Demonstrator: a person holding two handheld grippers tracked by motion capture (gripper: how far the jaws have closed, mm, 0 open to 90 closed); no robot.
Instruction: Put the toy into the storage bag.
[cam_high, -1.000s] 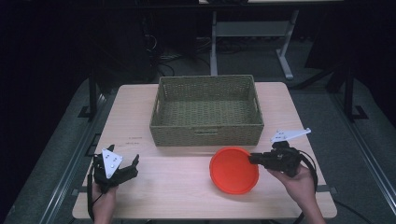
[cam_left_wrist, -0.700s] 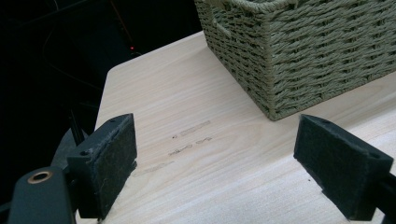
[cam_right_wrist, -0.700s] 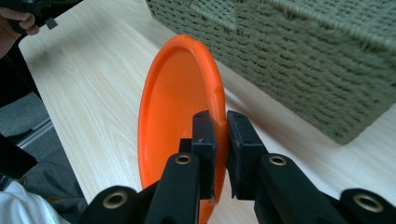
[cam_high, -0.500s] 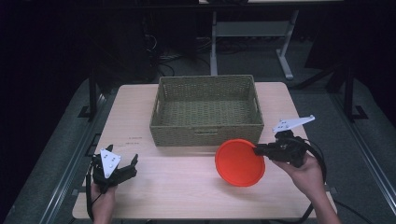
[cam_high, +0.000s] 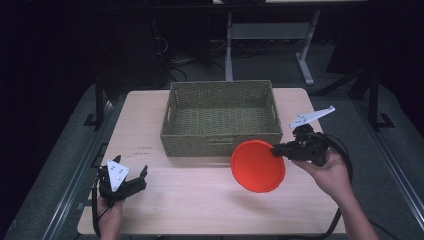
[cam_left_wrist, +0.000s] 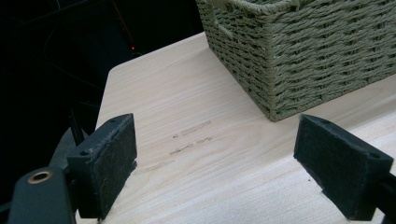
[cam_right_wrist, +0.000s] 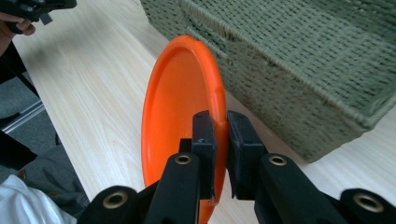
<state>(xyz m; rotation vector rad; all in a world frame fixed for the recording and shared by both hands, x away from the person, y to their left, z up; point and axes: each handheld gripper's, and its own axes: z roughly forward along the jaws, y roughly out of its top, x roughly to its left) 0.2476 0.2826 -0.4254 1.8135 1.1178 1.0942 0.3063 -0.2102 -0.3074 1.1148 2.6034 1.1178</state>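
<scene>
one orange plate pinched in the right claw, one basket, left claw gaping empty.

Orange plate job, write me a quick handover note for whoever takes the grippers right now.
Right gripper: shut on the rim of the orange plate, holding it tilted and off the table, just in front of the woven basket.
Left gripper: open, nothing between the jaws, resting at the near left corner of the table.
Done: plate picked up by its edge.
Left: the basket looks empty, so the likely next step is to carry the plate over the near wall and set it inside, then release. Mind the rim grip; it is narrow and the plate may swing.
</scene>
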